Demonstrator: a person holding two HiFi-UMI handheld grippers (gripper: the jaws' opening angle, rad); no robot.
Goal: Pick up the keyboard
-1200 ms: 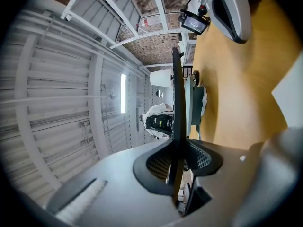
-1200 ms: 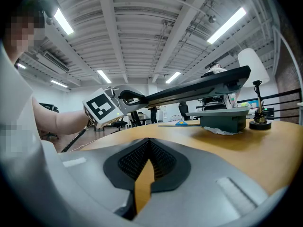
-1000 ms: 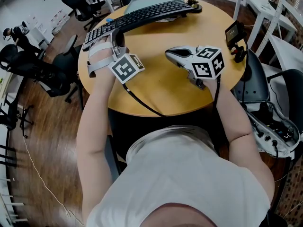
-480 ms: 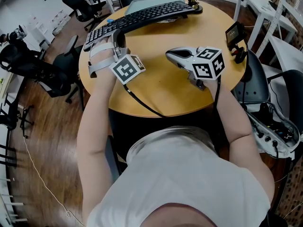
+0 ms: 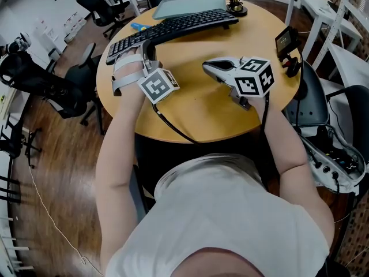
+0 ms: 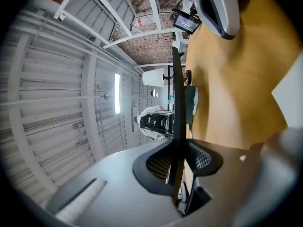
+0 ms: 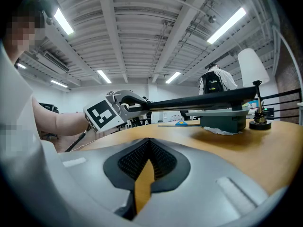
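The black keyboard (image 5: 173, 26) hangs tilted over the far side of the round wooden table (image 5: 196, 105). My left gripper (image 5: 142, 46) is shut on its left end. In the left gripper view the keyboard (image 6: 178, 122) shows edge-on as a thin dark strip clamped between the jaws of the left gripper (image 6: 178, 170). The right gripper view shows the keyboard (image 7: 199, 100) lifted clear of the tabletop. My right gripper (image 5: 209, 66) lies low over the middle of the table, apart from the keyboard. It is shut with nothing in it, as the right gripper (image 7: 148, 148) view confirms.
A grey-green tray (image 5: 184, 4) lies behind the keyboard, with a small dark stand (image 5: 235, 6) at its right and a blue item (image 5: 136, 25) at its left. A small screen on a mount (image 5: 285, 39) sits at the table's right edge. Office chairs (image 5: 40, 85) stand on the floor to the left.
The keyboard has swung nearer with my left gripper, its right end coming off the tray and uncovering more of it. My right gripper has stayed in place.
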